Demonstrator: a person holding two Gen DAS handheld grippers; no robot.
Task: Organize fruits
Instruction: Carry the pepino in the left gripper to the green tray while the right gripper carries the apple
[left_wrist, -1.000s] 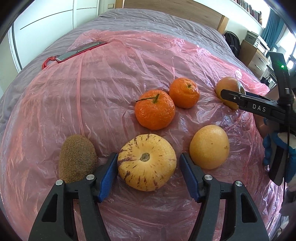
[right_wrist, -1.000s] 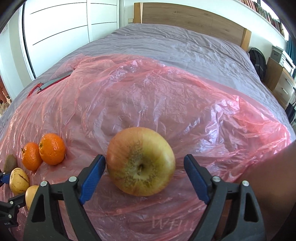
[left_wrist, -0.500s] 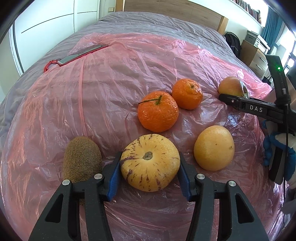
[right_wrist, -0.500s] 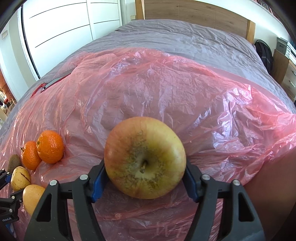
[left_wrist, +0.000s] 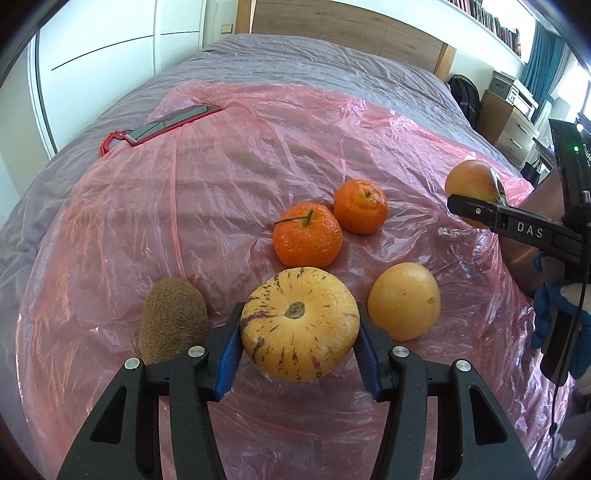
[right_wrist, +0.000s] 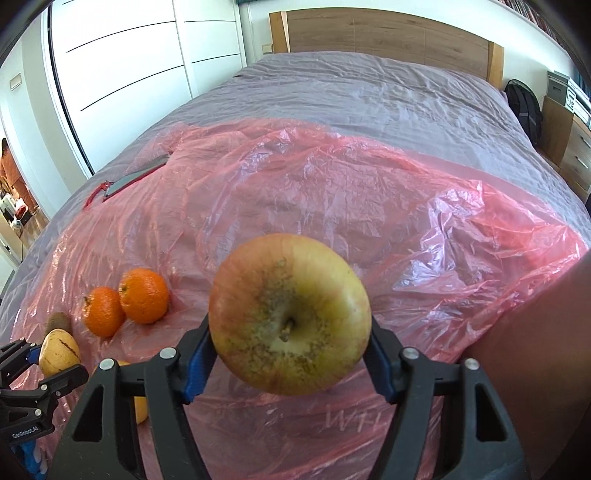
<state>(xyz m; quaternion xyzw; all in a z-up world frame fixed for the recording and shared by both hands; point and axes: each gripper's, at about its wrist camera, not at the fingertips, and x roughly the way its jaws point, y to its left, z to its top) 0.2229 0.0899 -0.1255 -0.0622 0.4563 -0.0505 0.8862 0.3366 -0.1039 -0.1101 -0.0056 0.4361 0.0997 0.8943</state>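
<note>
My left gripper is shut on a yellow purple-streaked melon and holds it just above the pink plastic sheet. A kiwi lies to its left, a yellow-orange fruit to its right, two mandarins behind. My right gripper is shut on a yellow-red apple and holds it raised above the sheet; the apple also shows in the left wrist view.
The sheet covers a grey bed with a wooden headboard. A red-cased phone lies at the sheet's far left edge. Drawers and a backpack stand right of the bed.
Both grippers closed on their fruit, the left on the melon and the right on the apple. Both fruits have since been lifted off the sheet, the apple higher.
</note>
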